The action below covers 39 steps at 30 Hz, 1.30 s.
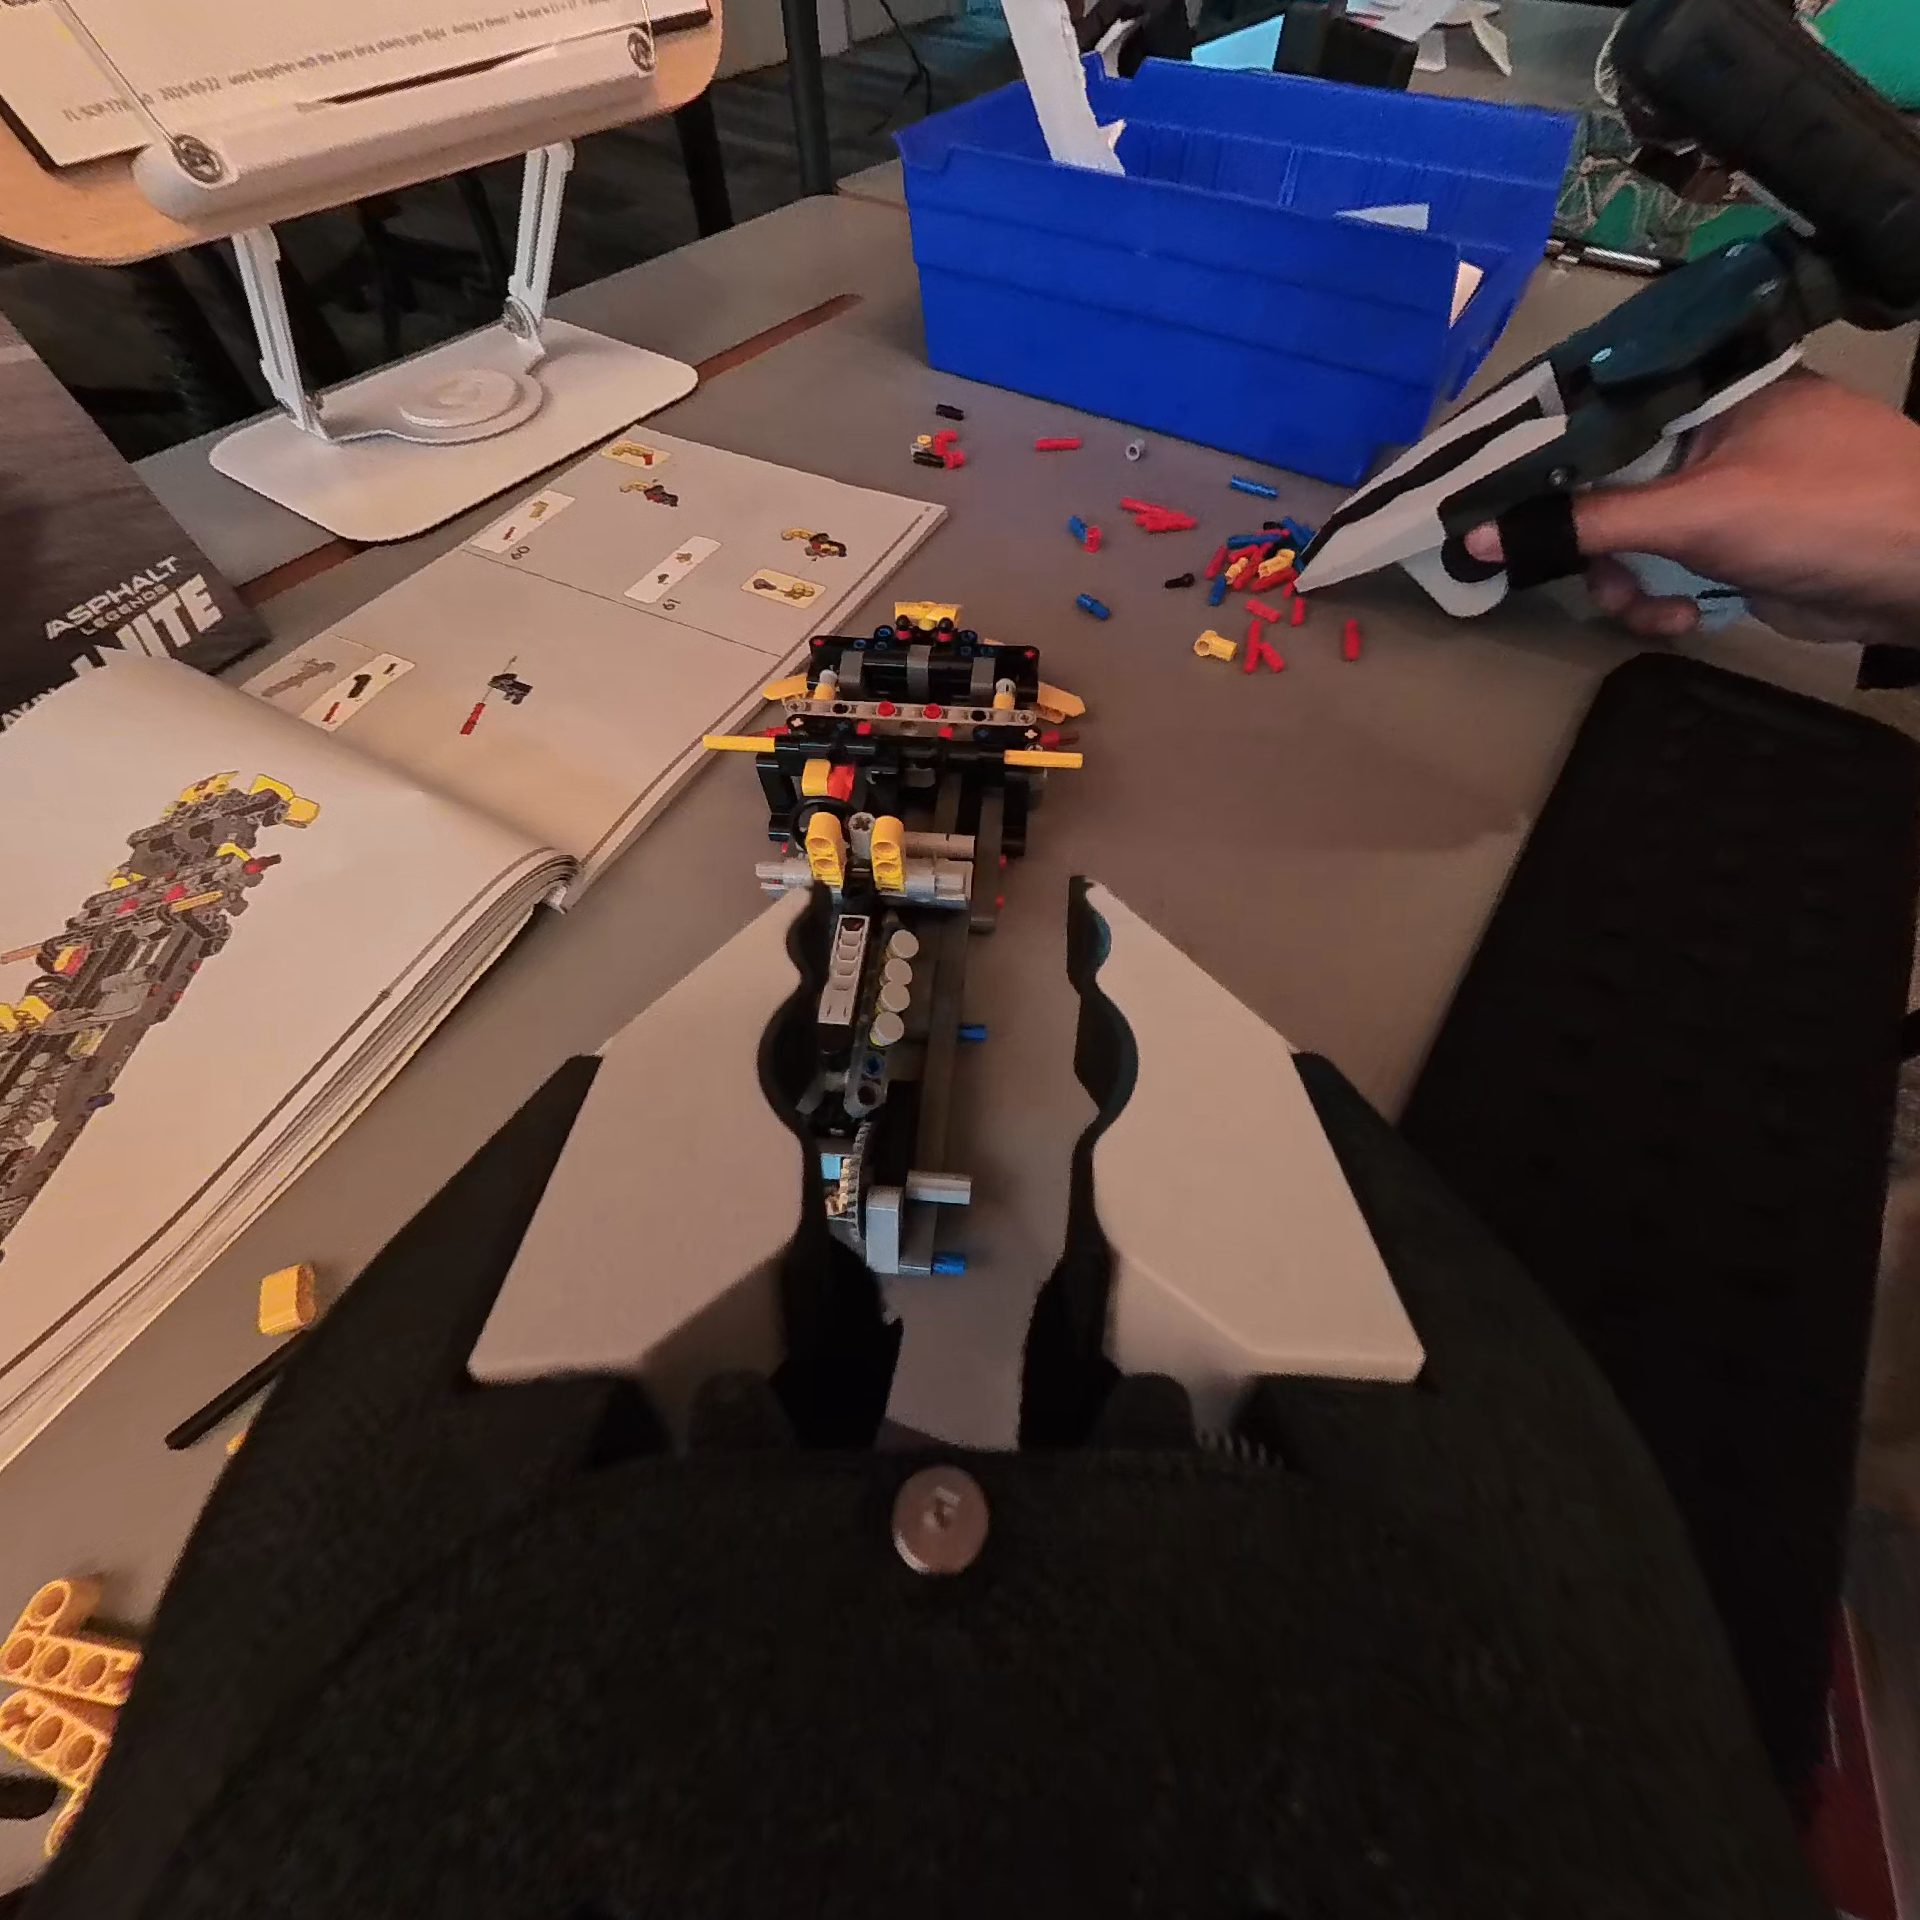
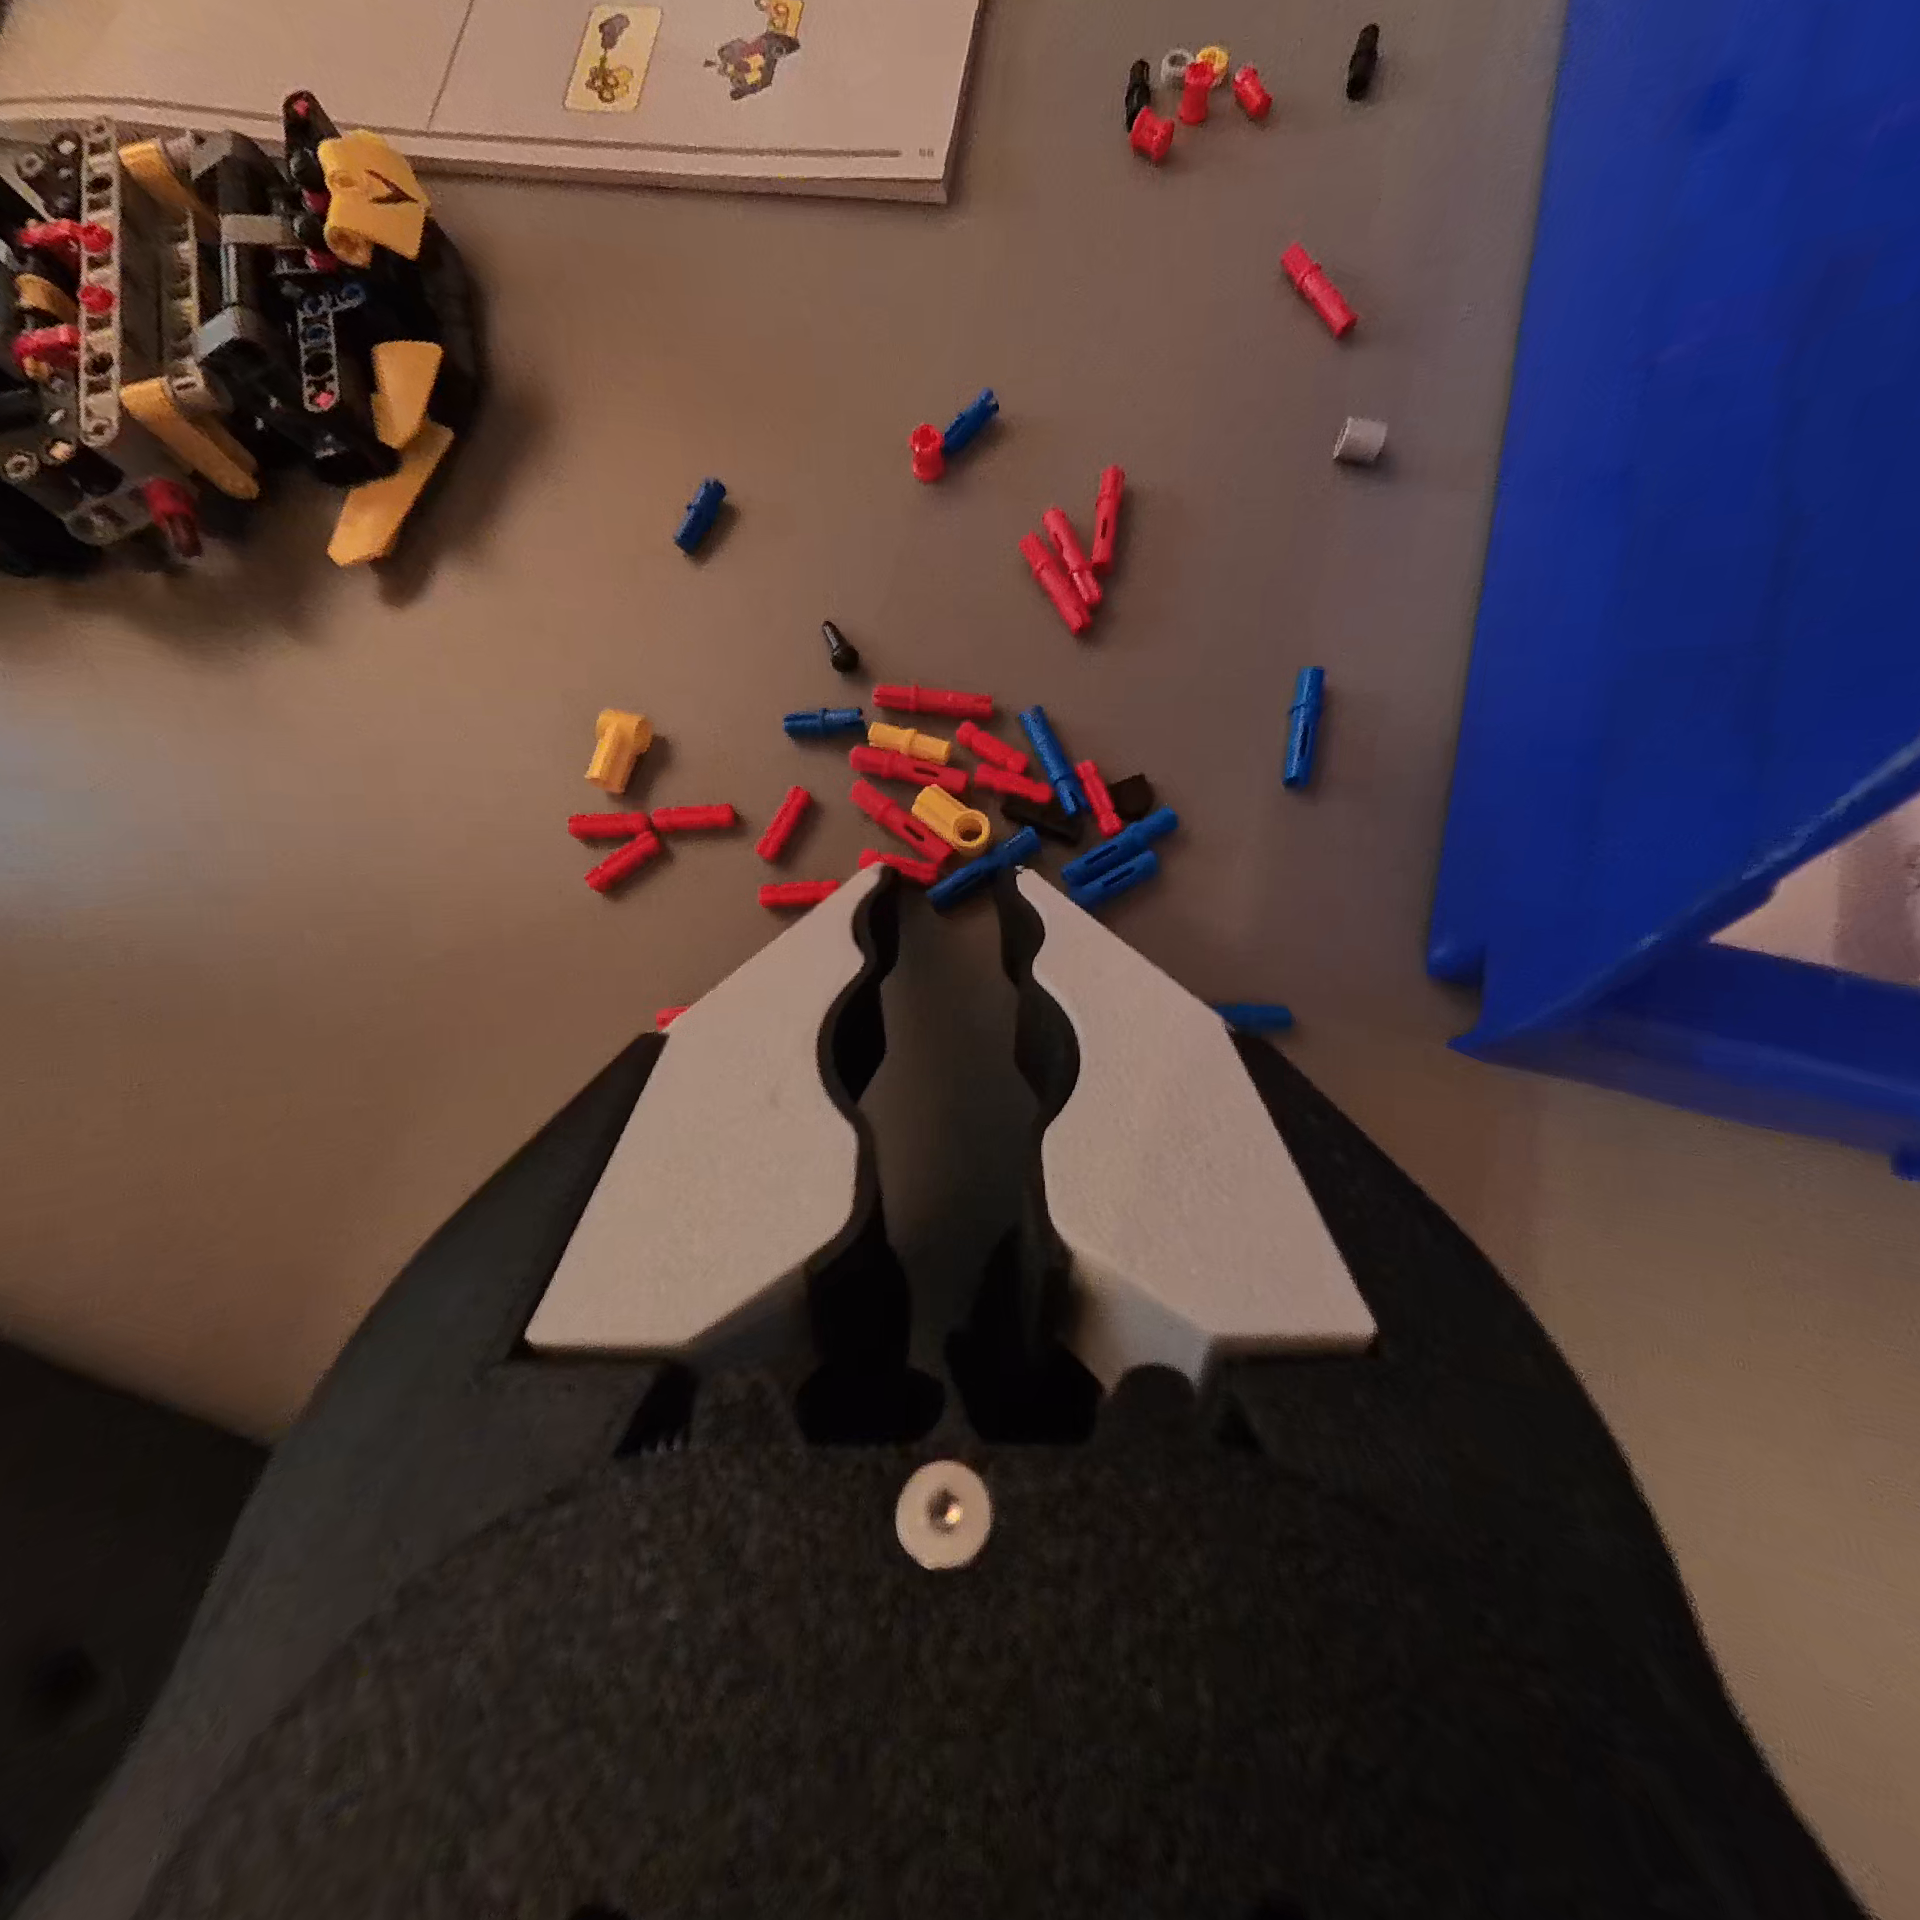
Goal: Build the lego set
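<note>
Part-built Lego Technic chassis (image 1: 904,914) is lying mid-frame on the bench (image 1: 1299,831); much is remaining to build.

Its long axis is running from bottom centre toward the upper frame, its wide yellow-trimmed end pointing away. The left hand-held gripper (image 1: 935,894) is straddling it, wide and not clamping; the right hand-held gripper (image 2: 951,878), narrowly parted and empty, is nosing into the loose pins (image 2: 935,790).

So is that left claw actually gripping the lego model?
Cannot tell. In the left wrist view the left gripper straddles the lego model, one finger seemingly touching, the other apart.
</note>
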Available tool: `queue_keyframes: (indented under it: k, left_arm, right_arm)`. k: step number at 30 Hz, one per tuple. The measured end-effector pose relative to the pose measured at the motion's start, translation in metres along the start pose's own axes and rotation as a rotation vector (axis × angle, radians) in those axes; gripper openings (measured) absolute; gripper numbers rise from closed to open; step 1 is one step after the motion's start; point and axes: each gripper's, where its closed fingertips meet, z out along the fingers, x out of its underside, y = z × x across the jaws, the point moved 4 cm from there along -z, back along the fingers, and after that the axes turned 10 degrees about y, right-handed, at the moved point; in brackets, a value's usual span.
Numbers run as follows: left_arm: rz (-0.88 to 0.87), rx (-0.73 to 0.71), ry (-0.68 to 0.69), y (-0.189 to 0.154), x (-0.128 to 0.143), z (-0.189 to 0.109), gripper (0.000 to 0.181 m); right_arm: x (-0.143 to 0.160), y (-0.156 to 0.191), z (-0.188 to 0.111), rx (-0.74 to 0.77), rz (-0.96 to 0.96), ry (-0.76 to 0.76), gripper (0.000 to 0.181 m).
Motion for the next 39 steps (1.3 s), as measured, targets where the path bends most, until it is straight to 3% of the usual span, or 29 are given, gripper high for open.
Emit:
queue_keyframes:
  k: [7,17,19,22,24,26,30,39]
  left_arm:
    - [0.019,-0.001,0.020,-0.003,0.004,0.003,0.047]
    - [0.018,-0.019,0.019,0.001,0.004,0.002,0.047]
    - [0.018,-0.031,0.027,0.003,0.006,0.000,0.047]
    - [-0.003,-0.046,0.045,0.009,0.012,-0.003,0.047]
    - [-0.017,-0.047,0.056,0.013,0.016,-0.004,0.047]
    - [-0.017,-0.060,0.069,0.015,0.021,-0.006,0.047]
    - [-0.012,-0.094,0.087,0.016,0.027,-0.014,0.047]
    - [-0.051,-0.113,0.099,0.017,0.040,-0.024,0.046]
  right_arm:
    - [0.003,-0.010,-0.003,0.053,-0.042,0.032,0.005]
    - [-0.002,-0.010,-0.016,0.089,-0.079,0.001,0.004]
    - [-0.011,0.011,-0.030,0.015,-0.133,-0.068,0.004]
    - [-0.020,0.089,-0.047,-0.267,-0.331,-0.161,0.004]
    - [-0.016,0.143,-0.048,-0.402,-0.468,-0.141,0.004]
    - [-0.012,0.173,-0.034,-0.401,-0.560,-0.075,0.004]
    - [-0.015,0.195,-0.012,-0.422,-0.574,-0.022,0.004]
    - [-0.006,0.196,0.012,-0.330,-0.627,0.091,0.006]
